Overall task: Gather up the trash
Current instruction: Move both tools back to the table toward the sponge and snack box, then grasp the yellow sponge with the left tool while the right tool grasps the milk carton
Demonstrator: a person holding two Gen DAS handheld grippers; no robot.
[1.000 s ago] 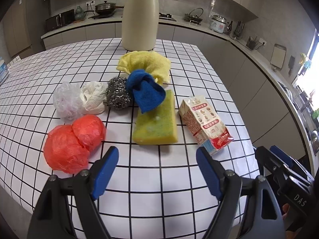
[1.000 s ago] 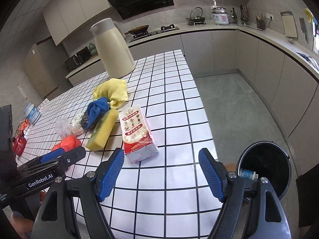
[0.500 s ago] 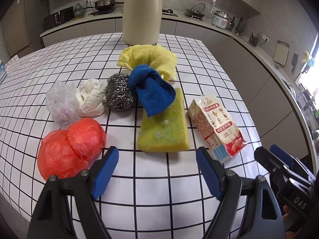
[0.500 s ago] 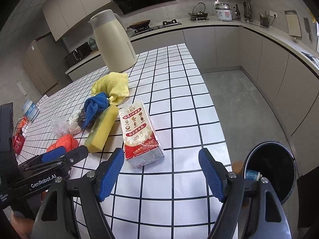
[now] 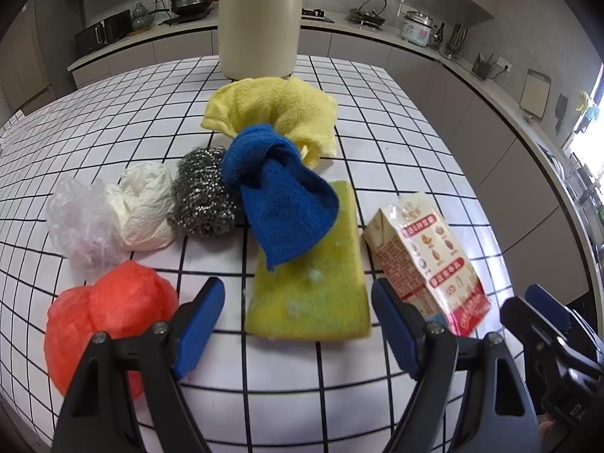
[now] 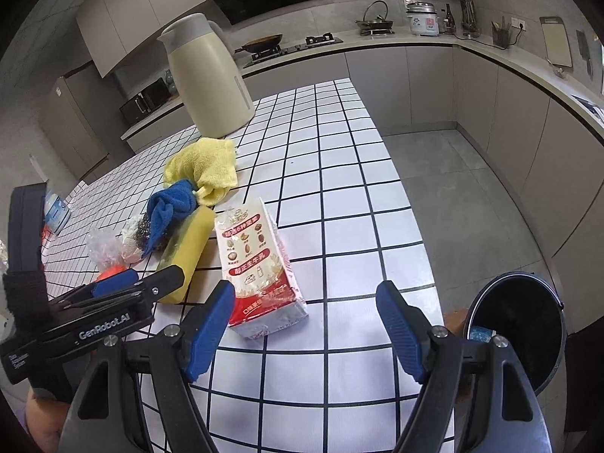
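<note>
On the white tiled table (image 5: 396,120) lie a milk carton (image 5: 426,260) on its side, a red plastic bag (image 5: 102,321), a clear plastic bag (image 5: 77,222) and a crumpled white paper ball (image 5: 145,207). My left gripper (image 5: 298,330) is open and empty, just in front of the yellow-green sponge (image 5: 313,294). My right gripper (image 6: 305,332) is open and empty, with the carton (image 6: 256,264) just beyond its left finger. A black trash bin (image 6: 517,324) stands on the floor to the right of the table.
A steel scourer (image 5: 204,192), a blue cloth (image 5: 283,196) and a yellow cloth (image 5: 271,109) lie behind the sponge. A tall cream jug (image 5: 260,19) stands at the back. The left gripper's body (image 6: 98,313) shows at the left of the right wrist view.
Both grippers have moved forward over the table toward the objects. The jaws stay open. Nothing on the table has moved.
</note>
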